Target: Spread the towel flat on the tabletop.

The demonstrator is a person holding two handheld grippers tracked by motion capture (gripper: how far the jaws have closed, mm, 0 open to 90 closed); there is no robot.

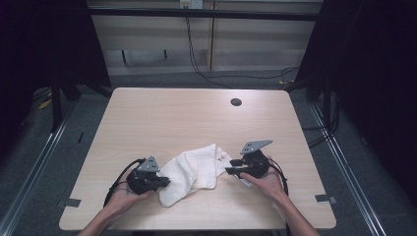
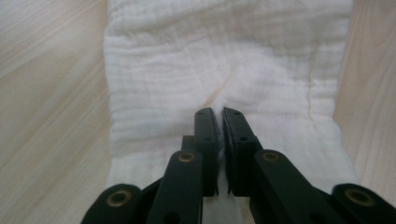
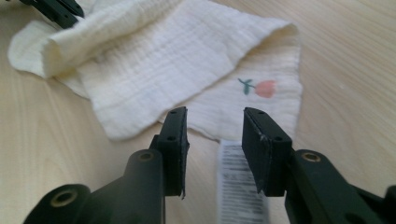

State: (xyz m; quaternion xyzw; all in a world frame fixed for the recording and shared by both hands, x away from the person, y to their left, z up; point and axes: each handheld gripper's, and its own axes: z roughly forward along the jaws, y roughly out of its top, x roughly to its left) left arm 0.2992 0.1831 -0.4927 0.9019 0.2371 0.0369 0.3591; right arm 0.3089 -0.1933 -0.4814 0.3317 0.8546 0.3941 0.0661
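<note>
A crumpled white muslin cloth [image 1: 192, 172] lies on the wooden table [image 1: 196, 113] near its front edge, between both hands. My left gripper [image 1: 164, 183] is at the cloth's left end; in the left gripper view its jaws [image 2: 219, 112] are shut on a pinched ridge of the cloth [image 2: 210, 60]. My right gripper [image 1: 230, 167] sits at the cloth's right corner. In the right gripper view its jaws [image 3: 215, 116] stand open just above the table, short of the cloth [image 3: 154, 70], with a white printed label [image 3: 240, 182] lying under the gap. A small pink flower print [image 3: 261, 88] marks that corner.
A round cable hole [image 1: 236, 102] sits toward the table's far right. Bare wood stretches across the far half of the table. Dark curtains stand on both sides, and cables run along the floor behind. The left gripper [image 3: 56, 9] shows at the top left of the right gripper view.
</note>
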